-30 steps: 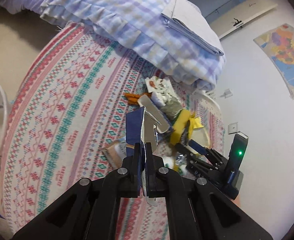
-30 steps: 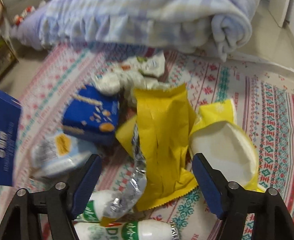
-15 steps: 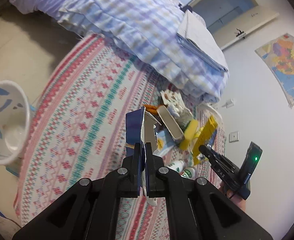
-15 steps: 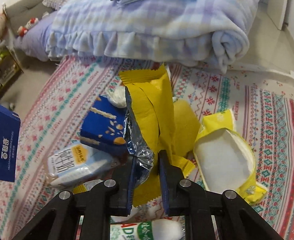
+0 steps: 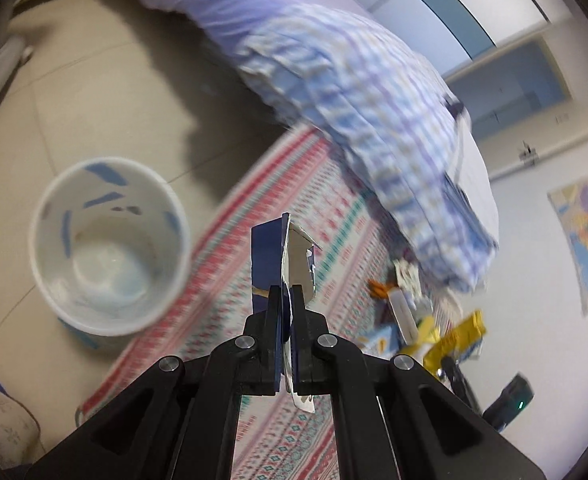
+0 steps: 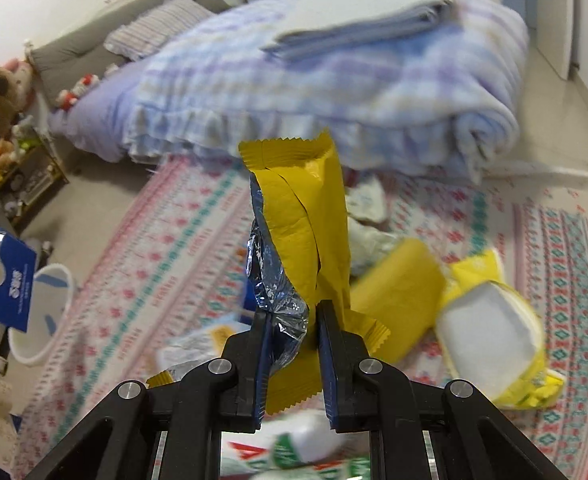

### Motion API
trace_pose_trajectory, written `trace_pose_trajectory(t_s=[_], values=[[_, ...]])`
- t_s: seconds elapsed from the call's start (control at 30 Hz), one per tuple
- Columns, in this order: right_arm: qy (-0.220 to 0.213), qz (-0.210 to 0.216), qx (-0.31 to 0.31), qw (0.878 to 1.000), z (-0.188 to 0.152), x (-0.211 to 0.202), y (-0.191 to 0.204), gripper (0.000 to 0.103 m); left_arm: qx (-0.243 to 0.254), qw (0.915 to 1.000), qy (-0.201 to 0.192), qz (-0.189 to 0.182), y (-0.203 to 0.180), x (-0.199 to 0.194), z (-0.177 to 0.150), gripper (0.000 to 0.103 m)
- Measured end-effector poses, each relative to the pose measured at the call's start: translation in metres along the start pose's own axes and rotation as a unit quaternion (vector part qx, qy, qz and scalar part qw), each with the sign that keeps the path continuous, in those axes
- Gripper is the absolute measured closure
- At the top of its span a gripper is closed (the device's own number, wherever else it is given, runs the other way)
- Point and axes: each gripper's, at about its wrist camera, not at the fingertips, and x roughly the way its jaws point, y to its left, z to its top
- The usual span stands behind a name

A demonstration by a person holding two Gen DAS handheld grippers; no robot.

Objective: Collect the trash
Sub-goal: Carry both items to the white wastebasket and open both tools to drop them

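- Left gripper (image 5: pixel 290 312): jaws clamped on a flattened blue carton (image 5: pixel 268 258), held up over the rug (image 5: pixel 230 280), just beside the bin (image 5: pixel 108 246) but not above its mouth.
- Right gripper (image 6: pixel 292 332): jaws clamped on a yellow wrapper (image 6: pixel 305 216), foil lining showing, lifted clear of the pile.
- Bin: white, blue marks, on the floor at the rug's edge; inside looks empty, though blurred.
- Left on rug: yellow tub (image 6: pixel 489 324), second yellow packet (image 6: pixel 397 292), white bottles (image 6: pixel 297 444), crumpled papers (image 6: pixel 369 216), other small wrappers.
- Progress, judged: early; two pieces in hand, none binned, most of the pile unpicked.
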Motion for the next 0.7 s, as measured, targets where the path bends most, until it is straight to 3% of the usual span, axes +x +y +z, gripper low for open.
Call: trace_pose_trajectory(t_s=[0.2, 0.4, 0.7], values=[[-0.003, 0.04, -0.014, 0.999, 0.001, 0.014, 0.039, 0.083, -0.056, 0.998, -0.013, 0.025, 0.06, -0.01, 0.022, 0.101], [0.021, 0.116, -0.045, 0.992, -0.005, 0.045, 0.114, 0.083, -0.104, 0.9938, -0.007, 0.038, 0.111, -0.006, 0.035, 0.101], [0.056, 0.2, -0.071, 0.976, -0.011, 0.11, 0.228, 0.082, -0.153, 0.9873, 0.008, 0.041, 0.145, -0.001, 0.042, 0.099]])
